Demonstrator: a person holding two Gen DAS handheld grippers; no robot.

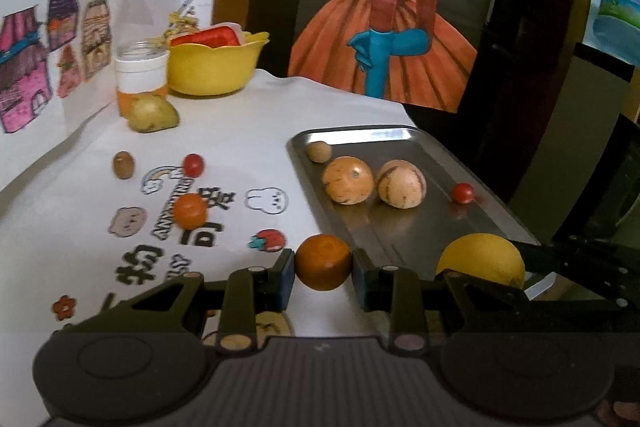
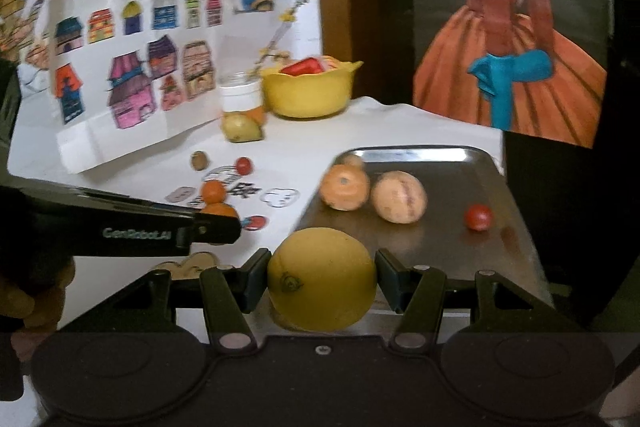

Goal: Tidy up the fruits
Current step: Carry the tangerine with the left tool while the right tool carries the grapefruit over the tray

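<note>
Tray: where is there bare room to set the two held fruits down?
The tray's near half is bare, between the lemon in the right tool and the cherry tomato; so is the far right corner. The far left is crowded: orange, pale fruit.

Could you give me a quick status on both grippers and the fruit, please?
Left gripper shut on orange. Right gripper shut on yellow fruit at tray near edge. Nothing blocking.

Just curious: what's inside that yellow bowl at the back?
The yellow bowl holds a red-and-white container poking above the rim. Anything beneath it is hidden by the bowl's wall.
</note>
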